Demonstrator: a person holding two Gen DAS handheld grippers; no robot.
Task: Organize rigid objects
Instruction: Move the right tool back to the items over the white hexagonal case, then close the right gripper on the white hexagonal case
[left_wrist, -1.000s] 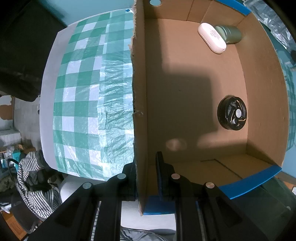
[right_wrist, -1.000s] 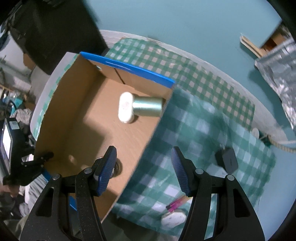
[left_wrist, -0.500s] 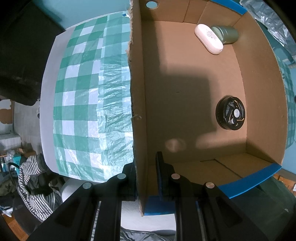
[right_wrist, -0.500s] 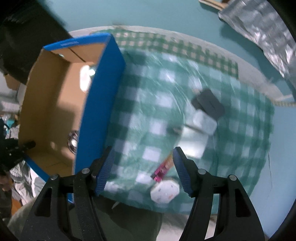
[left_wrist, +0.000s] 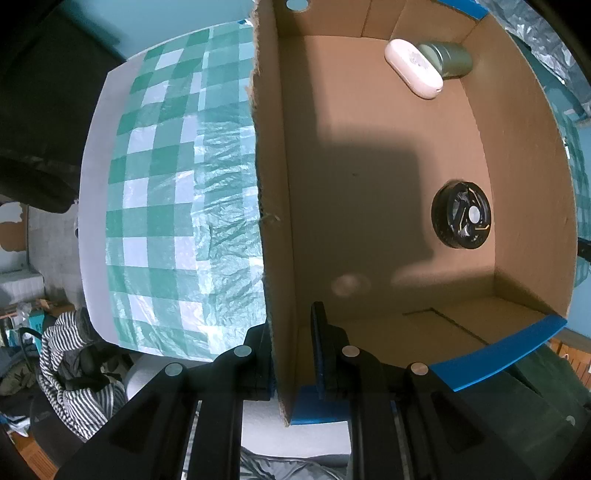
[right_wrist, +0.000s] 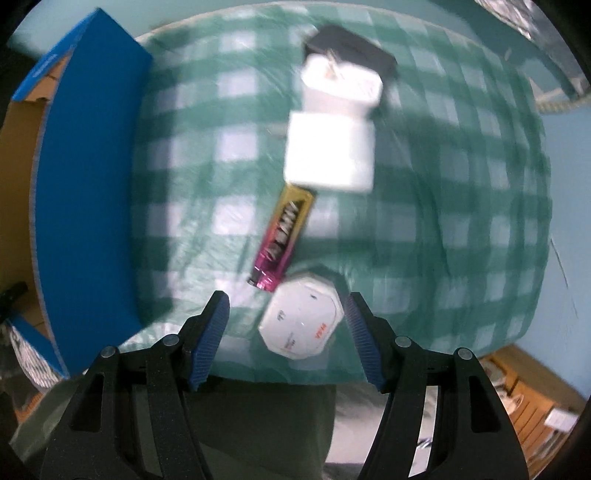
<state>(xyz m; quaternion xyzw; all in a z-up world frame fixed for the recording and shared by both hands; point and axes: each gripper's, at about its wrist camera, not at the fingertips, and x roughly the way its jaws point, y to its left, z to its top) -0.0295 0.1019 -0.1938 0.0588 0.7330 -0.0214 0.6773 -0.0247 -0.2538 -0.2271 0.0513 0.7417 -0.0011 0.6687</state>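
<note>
About halfway, I'd judge: 3 things already lie in the cardboard box (left_wrist: 369, 184), a white case (left_wrist: 413, 70) against a green tin (left_wrist: 448, 59) in the far corner and a black disc (left_wrist: 461, 214) apart from them. Outside wait a white puck (right_wrist: 301, 321), a battery (right_wrist: 282, 240), 2 white chargers (right_wrist: 328, 157) and something dark. The left gripper (left_wrist: 291, 332) is clamped on the box wall; the right gripper (right_wrist: 286, 325) hangs with fingers apart around the puck. A green checked cloth (right_wrist: 443, 221) covers the table; laundry clutters the floor beyond.

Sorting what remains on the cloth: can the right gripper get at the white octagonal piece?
Probably yes: the right gripper has its jaws open, and the white octagonal piece lies between them with nothing on top.
</note>
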